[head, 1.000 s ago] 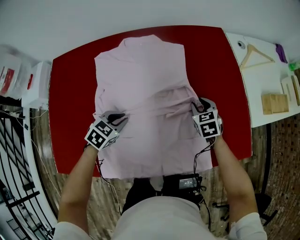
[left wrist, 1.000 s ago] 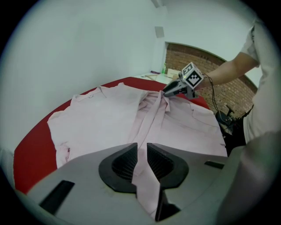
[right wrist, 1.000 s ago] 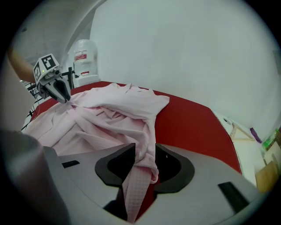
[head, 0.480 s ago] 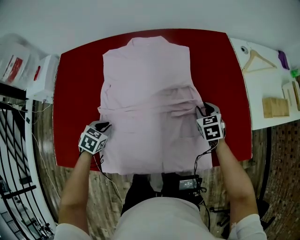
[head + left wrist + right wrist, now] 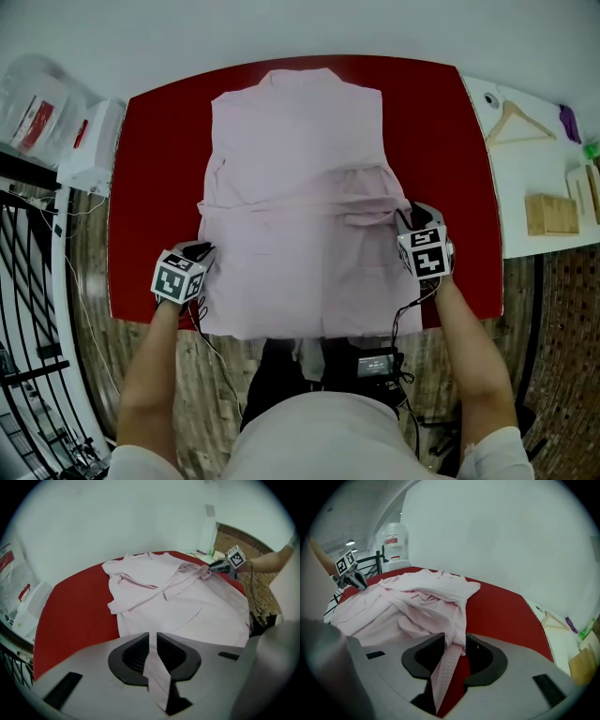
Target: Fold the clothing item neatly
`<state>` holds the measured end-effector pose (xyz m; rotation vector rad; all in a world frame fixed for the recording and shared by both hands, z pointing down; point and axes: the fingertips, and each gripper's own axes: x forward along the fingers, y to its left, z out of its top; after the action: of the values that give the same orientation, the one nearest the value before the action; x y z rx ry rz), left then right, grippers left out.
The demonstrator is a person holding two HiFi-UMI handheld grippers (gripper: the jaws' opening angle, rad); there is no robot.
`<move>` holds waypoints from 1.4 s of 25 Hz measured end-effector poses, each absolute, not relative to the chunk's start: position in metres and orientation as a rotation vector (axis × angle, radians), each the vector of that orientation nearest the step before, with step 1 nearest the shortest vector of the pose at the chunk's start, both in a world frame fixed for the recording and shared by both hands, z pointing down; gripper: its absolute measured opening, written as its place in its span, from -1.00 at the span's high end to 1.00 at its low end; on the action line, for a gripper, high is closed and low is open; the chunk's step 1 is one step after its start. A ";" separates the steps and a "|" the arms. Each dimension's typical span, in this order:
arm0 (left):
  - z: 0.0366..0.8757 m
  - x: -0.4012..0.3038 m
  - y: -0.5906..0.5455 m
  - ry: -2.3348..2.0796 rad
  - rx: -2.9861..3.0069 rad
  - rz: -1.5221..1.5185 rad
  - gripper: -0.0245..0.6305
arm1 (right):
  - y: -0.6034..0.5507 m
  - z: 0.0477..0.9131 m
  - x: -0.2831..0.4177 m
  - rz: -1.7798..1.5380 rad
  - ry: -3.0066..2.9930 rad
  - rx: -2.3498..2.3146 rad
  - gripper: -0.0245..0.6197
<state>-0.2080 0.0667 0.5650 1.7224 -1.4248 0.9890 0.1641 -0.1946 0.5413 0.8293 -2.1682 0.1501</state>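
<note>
A pale pink shirt (image 5: 300,187) lies spread on the red table (image 5: 150,187), collar at the far side, sleeves folded across its middle, hem hanging over the near edge. My left gripper (image 5: 202,251) is at the shirt's left edge, shut on a strip of the fabric (image 5: 157,677). My right gripper (image 5: 405,217) is at the shirt's right edge by the folded sleeve, shut on a bunched fold of the pink cloth (image 5: 450,660). In the left gripper view the shirt (image 5: 178,602) stretches away to the right gripper (image 5: 220,565).
A white side table (image 5: 534,169) to the right holds a wooden hanger (image 5: 514,117) and wooden blocks (image 5: 551,211). White boxes and bags (image 5: 89,145) stand at the left, with a black metal railing (image 5: 28,309) beside them. A cabled device (image 5: 375,363) hangs at my waist.
My left gripper has drawn the shirt's left edge toward me and outward. The shirt now lies flatter and straighter. The right gripper has hardly moved.
</note>
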 end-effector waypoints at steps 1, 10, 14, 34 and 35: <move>0.561 -0.205 0.068 -1.433 1.726 0.972 0.77 | -0.195 0.539 0.163 0.149 -2.180 0.826 0.55; 0.539 -0.172 0.097 -1.463 1.778 0.843 0.77 | -0.194 0.521 0.176 0.147 -2.206 0.869 0.55; 0.529 -0.165 0.109 -1.481 1.821 0.777 0.77 | -0.184 0.515 0.185 0.161 -2.206 0.908 0.55; 0.532 -0.112 0.198 -1.325 1.994 0.552 0.91 | -0.024 0.537 0.226 0.266 -2.110 1.009 0.55; 0.535 -0.113 0.203 -1.325 1.992 0.569 0.91 | -0.016 0.538 0.229 0.271 -2.104 1.015 0.55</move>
<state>-0.1128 0.2030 0.5354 1.9924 -1.3255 0.5688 0.2288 -0.0163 0.5377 1.0151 -2.1044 0.2708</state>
